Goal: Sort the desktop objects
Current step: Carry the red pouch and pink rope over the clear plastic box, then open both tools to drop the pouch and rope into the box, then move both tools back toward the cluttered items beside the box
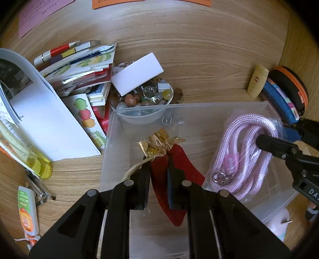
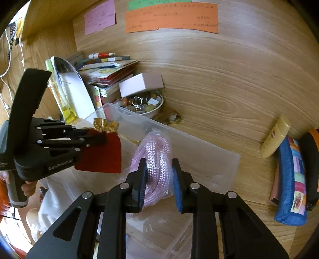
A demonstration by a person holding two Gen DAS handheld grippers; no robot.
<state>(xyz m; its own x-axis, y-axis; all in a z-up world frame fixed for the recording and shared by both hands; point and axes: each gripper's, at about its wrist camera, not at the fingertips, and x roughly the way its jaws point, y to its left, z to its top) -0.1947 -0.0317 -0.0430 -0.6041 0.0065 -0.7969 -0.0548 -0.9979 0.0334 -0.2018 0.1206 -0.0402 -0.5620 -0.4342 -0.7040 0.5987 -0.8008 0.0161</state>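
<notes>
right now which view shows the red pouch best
The right wrist view: the red pouch shows side-on, broad face and gold top clear, clamped in the left gripper over the clear bin. The left wrist view shows the pouch edge-on, partly hidden by that gripper.

What I see past the clutter
Orange note (image 2: 171, 19), pink note (image 2: 100, 17) and green note (image 2: 159, 4) on pale wood (image 2: 219, 79); white cable (image 2: 8, 65) far left.
</notes>
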